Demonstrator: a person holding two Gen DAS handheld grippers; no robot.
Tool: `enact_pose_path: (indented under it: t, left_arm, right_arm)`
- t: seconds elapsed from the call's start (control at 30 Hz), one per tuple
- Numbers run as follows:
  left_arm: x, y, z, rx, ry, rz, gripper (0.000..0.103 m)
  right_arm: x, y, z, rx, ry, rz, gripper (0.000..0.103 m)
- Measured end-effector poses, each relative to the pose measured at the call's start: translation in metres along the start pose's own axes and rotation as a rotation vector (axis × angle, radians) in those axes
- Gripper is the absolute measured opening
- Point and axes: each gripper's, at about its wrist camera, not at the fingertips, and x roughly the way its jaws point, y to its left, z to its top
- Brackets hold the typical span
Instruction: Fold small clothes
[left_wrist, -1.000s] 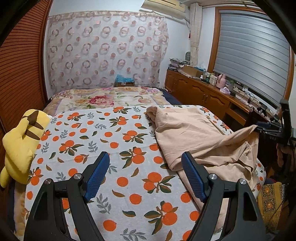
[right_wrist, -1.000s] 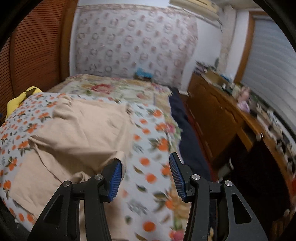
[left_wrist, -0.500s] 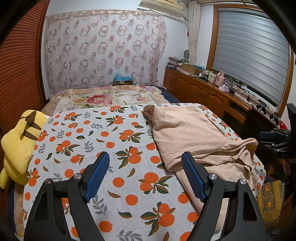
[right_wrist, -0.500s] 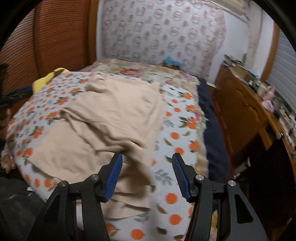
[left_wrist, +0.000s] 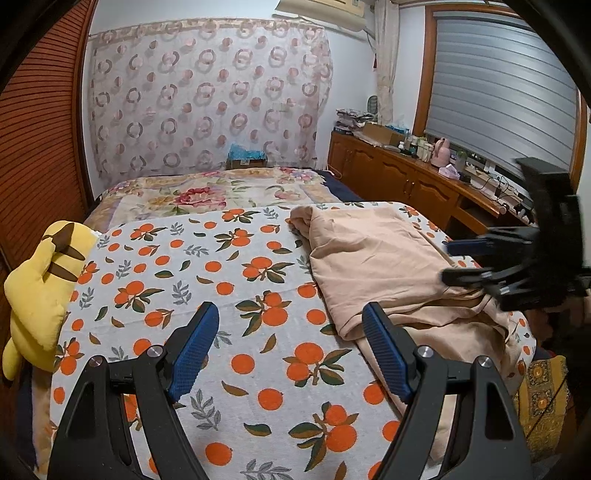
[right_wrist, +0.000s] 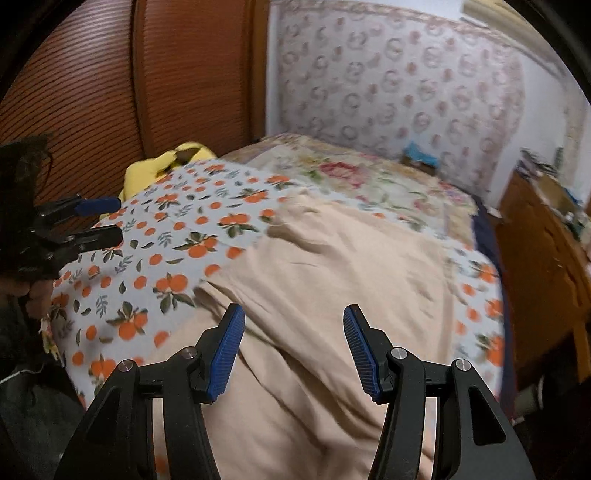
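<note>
I see a beige garment rumpled at the bed's right edge, open orange-print sheet left. My left gripper and right gripper both gape, holding nothing.

left gripper: two black, angular fingers with triangular cut-outs, each carrying a blue pad of fine dotted texture and two round silver screw heads on its upper face. right gripper: the same black frame, with blue ribbed pads and matching silver screws. seen from the opposite camera, each tool appeared as a black body with two slim prongs, one tipped in blue. a hand showed partly below the left tool; its clothing could not be made out.
</note>
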Motion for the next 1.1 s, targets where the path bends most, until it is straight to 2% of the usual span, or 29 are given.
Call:
enact_pose_path:
  t: [0.17, 0.33, 0.57, 0.67, 0.73, 0.83, 0.97, 1.1]
  left_arm:
    - [0.009, 0.007, -0.003, -0.006, 0.018, 0.000, 0.081]
    - [0.018, 0.012, -0.007, -0.015, 0.034, 0.007, 0.081]
    - [0.024, 0.016, -0.010, -0.026, 0.047, 0.027, 0.081]
    - [0.027, 0.017, -0.009, -0.033, 0.051, 0.027, 0.081]
    - [0.029, 0.017, -0.009, -0.033, 0.054, 0.028, 0.080]
    - [0.031, 0.016, -0.008, -0.029, 0.059, 0.024, 0.081]
    - [0.038, 0.014, -0.007, -0.023, 0.072, 0.015, 0.081]
    - [0.047, 0.012, -0.005, -0.021, 0.086, 0.004, 0.081]
  right_arm:
    - [0.046, 0.017, 0.015, -0.073, 0.062, 0.090, 0.058]
    - [0.076, 0.025, 0.023, -0.105, 0.115, 0.142, 0.058]
    - [0.101, 0.031, 0.026, -0.157, 0.159, 0.124, 0.058]
    - [0.096, 0.029, 0.028, -0.157, 0.154, 0.138, 0.056]
    - [0.093, 0.026, 0.030, -0.168, 0.150, 0.141, 0.025]
    - [0.079, 0.016, 0.035, -0.158, 0.133, 0.167, 0.012]
    - [0.056, -0.005, 0.049, -0.105, 0.056, 0.179, 0.010]
    - [0.040, -0.030, 0.063, -0.103, 0.013, 0.094, 0.007]
